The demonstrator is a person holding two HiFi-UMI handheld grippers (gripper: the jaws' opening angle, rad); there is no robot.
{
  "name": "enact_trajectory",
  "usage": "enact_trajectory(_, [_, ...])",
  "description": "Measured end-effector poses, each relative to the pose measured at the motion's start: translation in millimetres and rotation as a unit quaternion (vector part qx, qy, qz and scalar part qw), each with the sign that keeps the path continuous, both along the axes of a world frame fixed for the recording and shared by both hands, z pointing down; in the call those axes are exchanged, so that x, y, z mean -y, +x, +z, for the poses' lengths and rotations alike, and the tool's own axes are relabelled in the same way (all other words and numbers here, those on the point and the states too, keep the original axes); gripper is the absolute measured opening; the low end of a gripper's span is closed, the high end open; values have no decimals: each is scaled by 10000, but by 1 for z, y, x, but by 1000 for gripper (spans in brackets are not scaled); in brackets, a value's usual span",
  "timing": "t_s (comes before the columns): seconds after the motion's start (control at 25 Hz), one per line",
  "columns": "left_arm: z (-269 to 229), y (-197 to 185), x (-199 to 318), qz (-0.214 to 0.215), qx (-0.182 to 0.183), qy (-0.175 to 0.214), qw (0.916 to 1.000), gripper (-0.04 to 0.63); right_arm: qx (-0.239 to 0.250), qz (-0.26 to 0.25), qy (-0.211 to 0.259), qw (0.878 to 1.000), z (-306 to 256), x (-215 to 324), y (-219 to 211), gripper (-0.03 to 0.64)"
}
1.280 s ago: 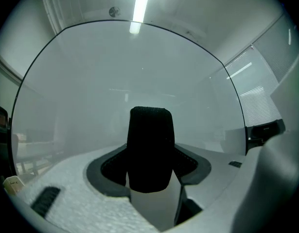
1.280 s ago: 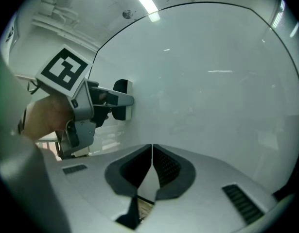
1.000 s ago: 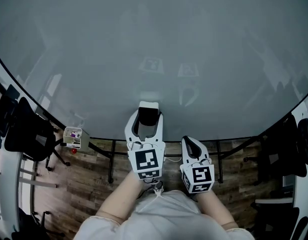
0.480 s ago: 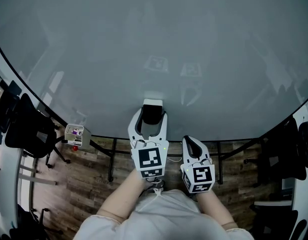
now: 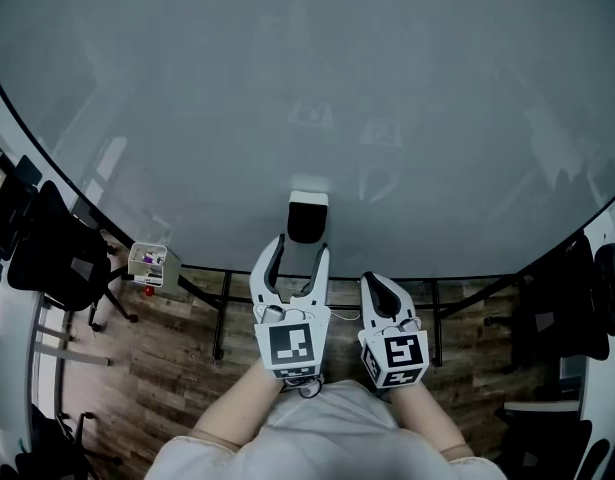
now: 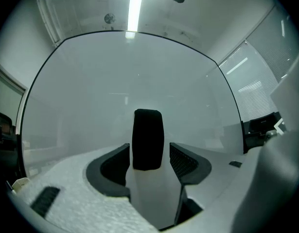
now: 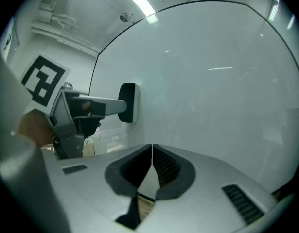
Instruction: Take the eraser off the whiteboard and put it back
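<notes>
Eraser [image 5: 307, 218] sits flat against the whiteboard [image 5: 287, 88], low on the board and close to its bottom edge, with its dark back facing out into the room. The left claw [image 5: 300, 255] is lined up straight on it, jaws spread wider than the eraser. In the left gripper view the dark block [image 6: 148, 140] stands upright in the middle of the opening, with a strip of pale board showing on either side between it and the black pads [image 6: 187, 161]. From the head view the jaw tips reach about level with the eraser's near end; I cannot tell whether either tip touches it, but nothing is clamped.

The right claw [image 5: 376, 283] hangs just to the right of the left one, a little lower, and its jaws are pressed together with only a thin seam between the pads [image 7: 165, 166]. Nothing is held in it. It points at bare board, and its own view catches the eraser from the side, off to the left.

Each claw carries its marker cube [image 5: 290, 346] near the person's forearms [image 5: 237, 418]. Below the board, a wooden floor [image 5: 177, 368] shows, with a dark chair [image 5: 47, 258] and a small box [image 5: 147, 265] off to the left.
</notes>
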State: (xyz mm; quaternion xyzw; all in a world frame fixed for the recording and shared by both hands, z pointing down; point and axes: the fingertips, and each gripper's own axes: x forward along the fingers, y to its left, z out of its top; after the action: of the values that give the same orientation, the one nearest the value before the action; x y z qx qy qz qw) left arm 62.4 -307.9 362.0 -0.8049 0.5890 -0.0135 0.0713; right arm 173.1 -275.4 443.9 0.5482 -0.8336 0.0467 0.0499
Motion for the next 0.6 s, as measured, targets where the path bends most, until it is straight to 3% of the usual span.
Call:
enact_trajectory(0.08, [12,-1,-5,30,-14,-137,9999,256,-29,-44,5,10000,1,-4,-4,29])
enact_trajectory(0.2, [31,-5,-13,44,-196,-386,9991,166,-73,-63,-10,10000,3,-8,-6,29])
enact_trajectory(0.36, [57,-12,-25,-68,-374,-706,9968,99,-45,-104,-44,9999,7,-13,-9,29])
enact_trajectory(0.52, [72,-17,-34,-138,-287,-868,9957,23,-17,-125,-8,9999,7,-19,-14,29])
enact_trajectory(0.6, [71,-17,-38,-115,-189,-829,9963,18,-29,-111,26,9999,7,-20,-15,29])
